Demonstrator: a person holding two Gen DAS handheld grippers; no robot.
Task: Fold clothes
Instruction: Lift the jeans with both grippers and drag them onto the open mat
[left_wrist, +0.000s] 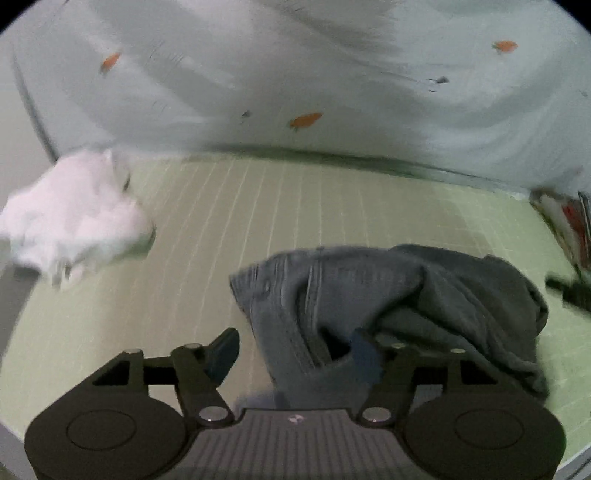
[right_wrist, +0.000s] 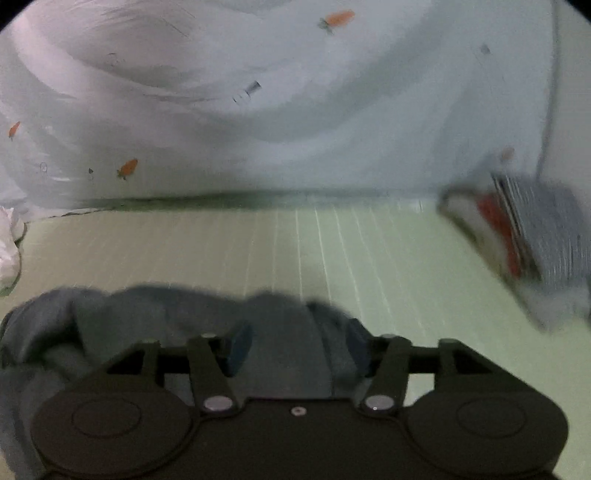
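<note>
Left wrist view first. Left gripper (left_wrist: 291, 350) stands wide, its blue-padded fingers spread. The crumpled dark grey knit garment (left_wrist: 399, 306) lies on the pale green lined mat (left_wrist: 207, 229), bunched just ahead of the claw and to its right; one fold runs back between the fingers and over the right-hand pad. Whether the cloth is pinched I cannot tell; with jaws this far apart, more likely it only drapes there. Judgement: the claw sits low at the near hem to find an edge worth lifting. The garment's long axis runs roughly crosswise to the claw, from just ahead of its middle off to the right, the narrower ribbed end toward the claw's left. Ahead and far left of the claw, a white fluffy heap (left_wrist: 74, 218). Beyond the mat, a pale blue sheet with orange carrot print (left_wrist: 303, 74).

Right wrist view. Right gripper (right_wrist: 299, 347) also wide, with a flat grey panel lying between the fingers and under the claw. The garment (right_wrist: 110, 317) spreads from there away to the claw's left, again crosswise. Ahead and right of the claw, a blurred striped and red folded stack (right_wrist: 535, 240). Both claws at opposite ends of one bunched piece suits spreading it flat; it lies unfolded, rumpled.
</note>
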